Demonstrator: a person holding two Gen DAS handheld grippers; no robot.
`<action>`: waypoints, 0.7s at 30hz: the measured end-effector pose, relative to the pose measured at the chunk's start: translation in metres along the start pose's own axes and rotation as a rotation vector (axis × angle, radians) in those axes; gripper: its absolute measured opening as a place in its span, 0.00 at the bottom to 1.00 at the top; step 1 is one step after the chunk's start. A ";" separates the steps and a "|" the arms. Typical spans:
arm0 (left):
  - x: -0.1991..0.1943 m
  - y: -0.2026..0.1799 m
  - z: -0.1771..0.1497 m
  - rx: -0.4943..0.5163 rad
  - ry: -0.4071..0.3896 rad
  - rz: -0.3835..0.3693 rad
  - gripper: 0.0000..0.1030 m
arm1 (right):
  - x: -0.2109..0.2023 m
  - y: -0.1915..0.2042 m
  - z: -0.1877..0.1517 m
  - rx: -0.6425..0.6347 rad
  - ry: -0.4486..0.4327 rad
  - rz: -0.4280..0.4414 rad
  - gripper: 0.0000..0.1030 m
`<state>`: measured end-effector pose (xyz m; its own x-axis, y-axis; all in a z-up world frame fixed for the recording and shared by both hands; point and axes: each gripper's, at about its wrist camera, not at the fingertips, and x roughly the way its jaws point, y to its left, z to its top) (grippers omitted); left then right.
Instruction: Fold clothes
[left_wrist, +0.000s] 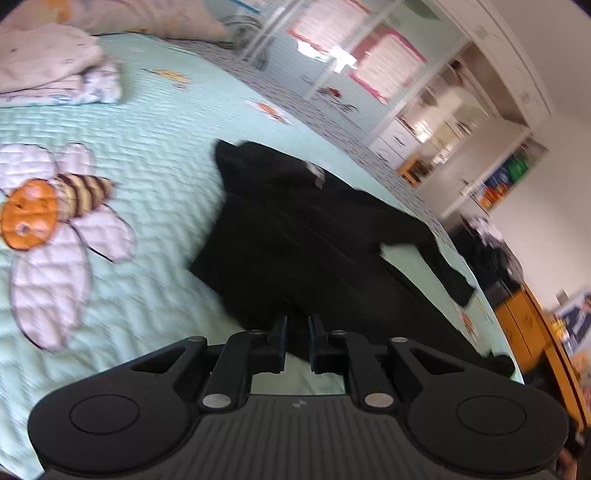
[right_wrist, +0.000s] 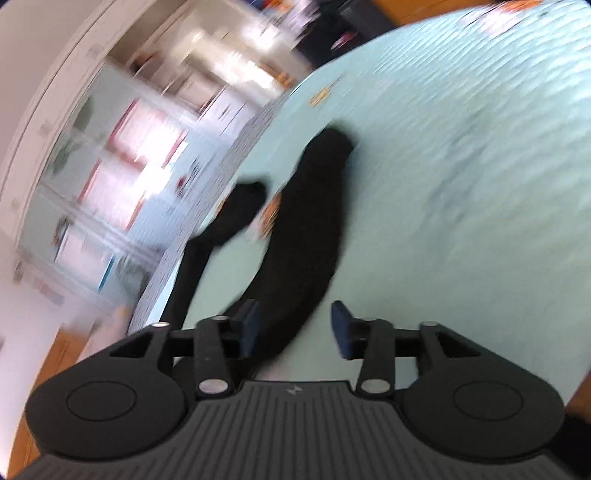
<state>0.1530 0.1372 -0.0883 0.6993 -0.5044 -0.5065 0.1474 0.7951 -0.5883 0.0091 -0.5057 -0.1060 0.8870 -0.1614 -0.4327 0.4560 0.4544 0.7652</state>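
Bed (left_wrist: 155, 122) under a pale mint quilted cover with a flower-and-bee patch (left_wrist: 55, 221), black garment (left_wrist: 314, 240) spread flat at its middle, 1 sleeve trailing to the edge, folded pale clothes (left_wrist: 55, 70) stacked well apart

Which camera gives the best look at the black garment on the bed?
The left wrist view: the black garment lies there nearly whole on the green quilt, fairly sharp. The right wrist view shows only blurred dark sleeve-like strips by the bed's edge.

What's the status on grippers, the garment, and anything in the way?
Left gripper slightly open, empty. Right gripper open, nothing gripped. Black garment loose on the quilt, sleeve sprawled. Folded pile well clear.
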 end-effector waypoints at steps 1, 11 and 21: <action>0.001 -0.005 -0.004 0.010 0.010 -0.008 0.12 | 0.003 -0.007 0.012 0.016 -0.020 -0.008 0.48; 0.009 -0.043 -0.023 0.073 0.062 0.006 0.13 | 0.082 -0.057 0.088 0.172 0.043 0.054 0.50; 0.019 -0.063 -0.024 0.107 0.092 0.050 0.20 | 0.133 -0.034 0.101 0.152 0.002 0.095 0.04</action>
<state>0.1406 0.0691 -0.0761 0.6409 -0.4884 -0.5922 0.1915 0.8488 -0.4928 0.1193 -0.6309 -0.1417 0.9267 -0.1224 -0.3554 0.3757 0.3299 0.8660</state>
